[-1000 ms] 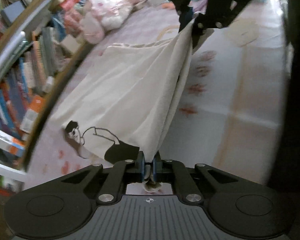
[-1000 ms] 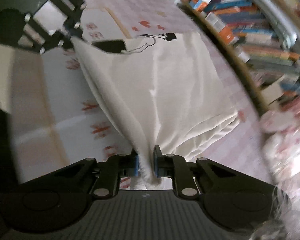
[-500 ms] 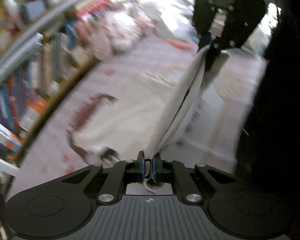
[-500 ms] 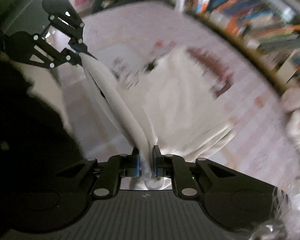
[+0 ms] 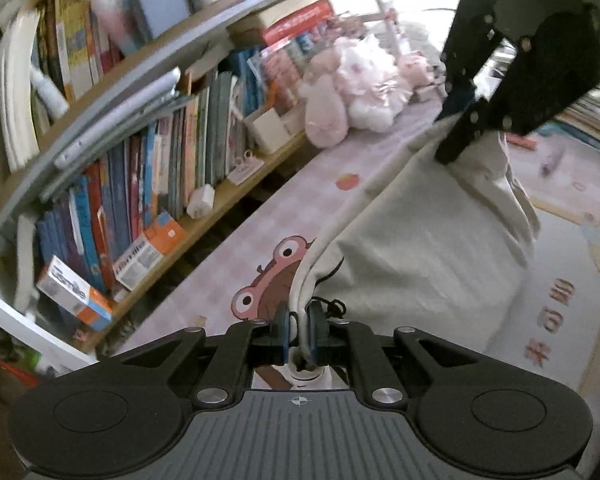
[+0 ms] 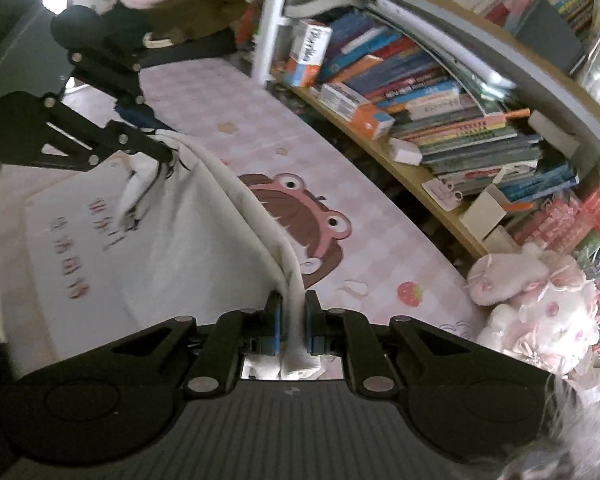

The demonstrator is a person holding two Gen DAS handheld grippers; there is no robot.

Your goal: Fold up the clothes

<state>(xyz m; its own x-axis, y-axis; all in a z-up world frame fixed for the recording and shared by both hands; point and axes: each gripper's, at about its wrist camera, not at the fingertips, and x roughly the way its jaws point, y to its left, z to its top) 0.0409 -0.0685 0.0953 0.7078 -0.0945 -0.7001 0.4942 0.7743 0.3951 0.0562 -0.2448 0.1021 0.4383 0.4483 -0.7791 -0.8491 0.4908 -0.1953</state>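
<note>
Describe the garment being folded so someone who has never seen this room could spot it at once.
Start at the long bookshelf and drop to the pink checked play mat before it. The cream garment hangs over the mat, stretched between the left gripper and right gripper, both clamped on its folded edge. Unlike the pink plush toys nearby, it is plain, pale cloth.

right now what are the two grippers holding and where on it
Both hold the cream garment: left gripper and right gripper each pinch its doubled top edge, one at each end.
</note>
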